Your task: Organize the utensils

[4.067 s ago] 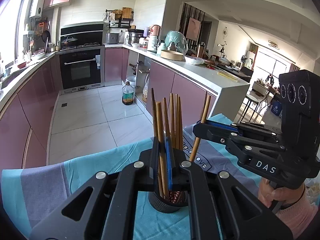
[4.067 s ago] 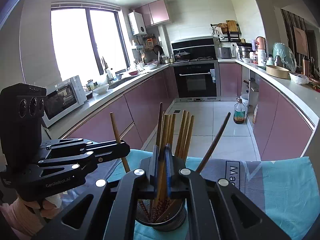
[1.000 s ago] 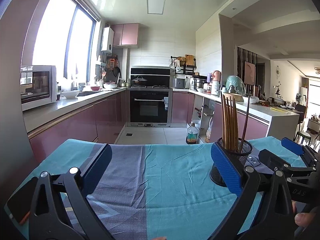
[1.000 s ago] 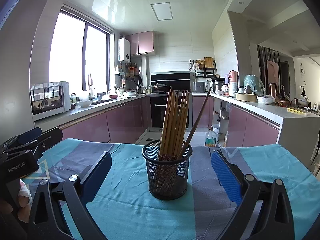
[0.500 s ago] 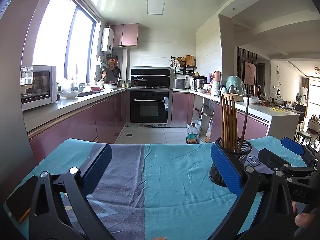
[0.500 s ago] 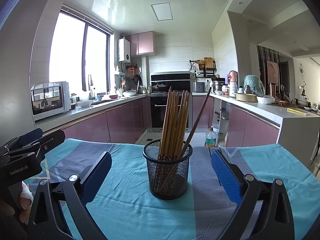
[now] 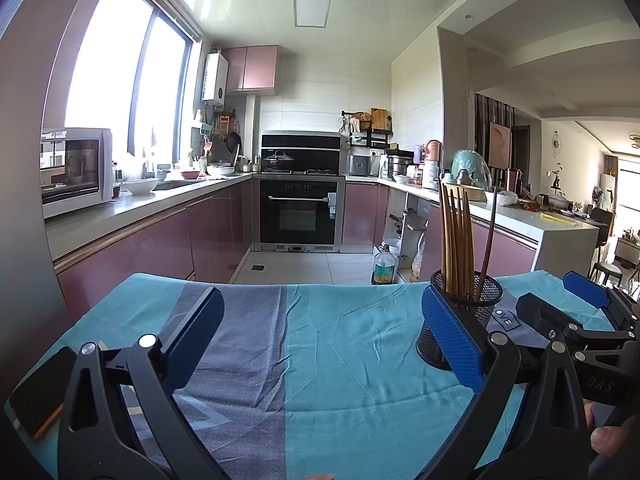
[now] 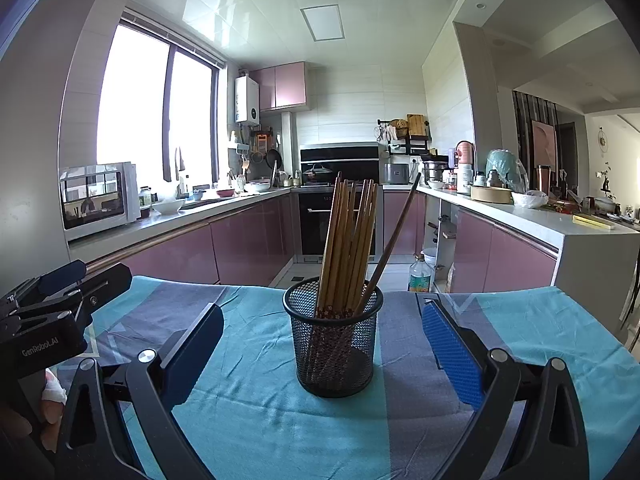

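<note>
Several chopsticks (image 8: 348, 240), tips hidden, mesh holder (image 8: 334, 344)

— What room do I stand in?
— A kitchen. Large window (image 8: 156, 112) on my left, strong daylight; a flat ceiling panel (image 8: 322, 23).
— Fittings?
— Mauve cabinets (image 8: 248, 244) under a pale worktop (image 7: 132, 204), a black built-in oven (image 7: 298, 216) at the far wall, a white microwave (image 8: 98, 198).
— Floor?
— Light tiles (image 7: 296, 266). My desk wears a turquoise and grey cloth (image 8: 280, 420).
</note>
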`<state>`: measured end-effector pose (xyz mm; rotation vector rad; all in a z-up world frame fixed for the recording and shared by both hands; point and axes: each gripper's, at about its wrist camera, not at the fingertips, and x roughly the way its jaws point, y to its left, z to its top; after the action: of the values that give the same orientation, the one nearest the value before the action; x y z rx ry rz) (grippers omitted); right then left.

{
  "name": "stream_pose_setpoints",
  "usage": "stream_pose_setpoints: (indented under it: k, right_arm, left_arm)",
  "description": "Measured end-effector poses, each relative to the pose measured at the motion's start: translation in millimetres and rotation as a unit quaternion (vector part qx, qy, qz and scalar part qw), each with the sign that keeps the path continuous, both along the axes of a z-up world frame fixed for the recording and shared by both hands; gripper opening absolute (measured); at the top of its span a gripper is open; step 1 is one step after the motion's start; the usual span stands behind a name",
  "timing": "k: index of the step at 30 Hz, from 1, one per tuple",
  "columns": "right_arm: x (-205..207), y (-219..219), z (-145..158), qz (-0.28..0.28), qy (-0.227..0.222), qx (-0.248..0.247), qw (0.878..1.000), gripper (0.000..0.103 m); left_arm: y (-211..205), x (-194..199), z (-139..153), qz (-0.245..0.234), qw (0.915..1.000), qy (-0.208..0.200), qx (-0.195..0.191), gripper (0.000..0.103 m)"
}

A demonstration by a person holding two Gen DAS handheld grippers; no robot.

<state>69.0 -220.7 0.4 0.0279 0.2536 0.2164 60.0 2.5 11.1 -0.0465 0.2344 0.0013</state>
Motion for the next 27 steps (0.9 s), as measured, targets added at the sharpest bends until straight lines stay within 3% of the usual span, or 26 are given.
stream_pose_setpoints:
  k: [27]
  right_arm:
    - [-6,-1,3,-0.007,-0.017,0.003,1.0,0.096]
  left_arm:
    - [-6,5,-11,-0.003,0.9999,0.012,-0.002,0.097]
